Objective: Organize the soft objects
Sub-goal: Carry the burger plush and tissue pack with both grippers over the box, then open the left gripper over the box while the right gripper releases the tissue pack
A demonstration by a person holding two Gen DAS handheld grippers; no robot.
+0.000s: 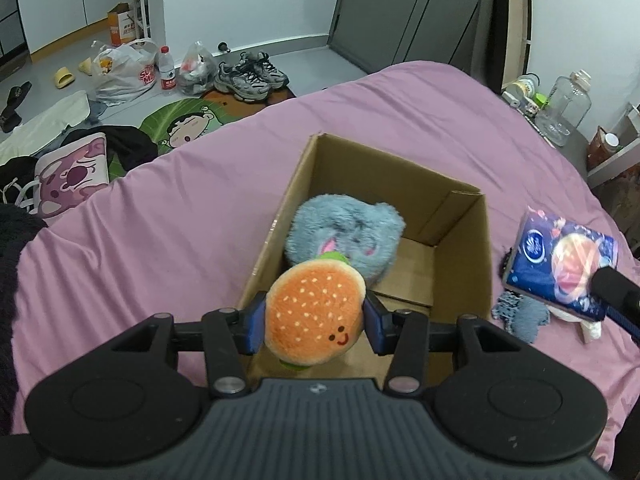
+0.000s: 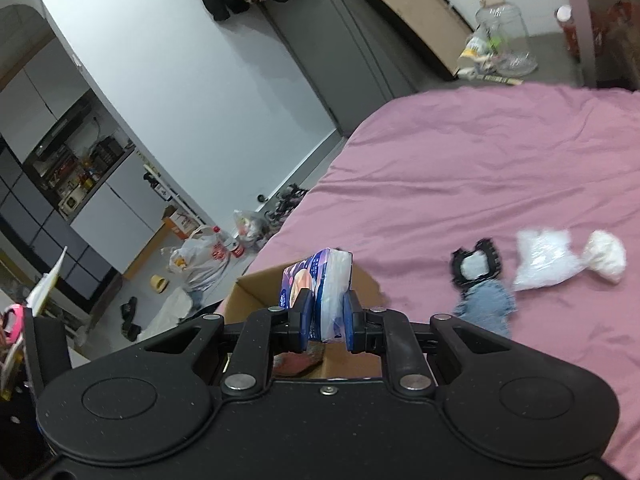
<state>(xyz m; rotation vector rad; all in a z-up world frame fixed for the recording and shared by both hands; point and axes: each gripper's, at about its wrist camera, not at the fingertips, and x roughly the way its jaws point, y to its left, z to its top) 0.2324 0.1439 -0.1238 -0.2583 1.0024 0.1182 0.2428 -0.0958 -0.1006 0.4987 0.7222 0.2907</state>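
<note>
We've got the pink bed point(image 1: 160, 216), cardboard box point(image 1: 460, 216) at centre holding the blue plush point(image 1: 344, 232), our right tool point(image 2: 327, 320) clamped on the tissue pack point(image 2: 320, 280) at three o'clock of the box, our left tool point(image 1: 314, 320) clamped on the burger plush point(image 1: 316, 308) over the box's six o'clock edge

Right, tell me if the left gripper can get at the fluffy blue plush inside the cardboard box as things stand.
Probably not yet. The left gripper is shut on the orange burger plush, so its jaws are full. The fluffy blue plush lies uncovered in the open cardboard box; once the burger is dropped, nothing blocks the way.
</note>
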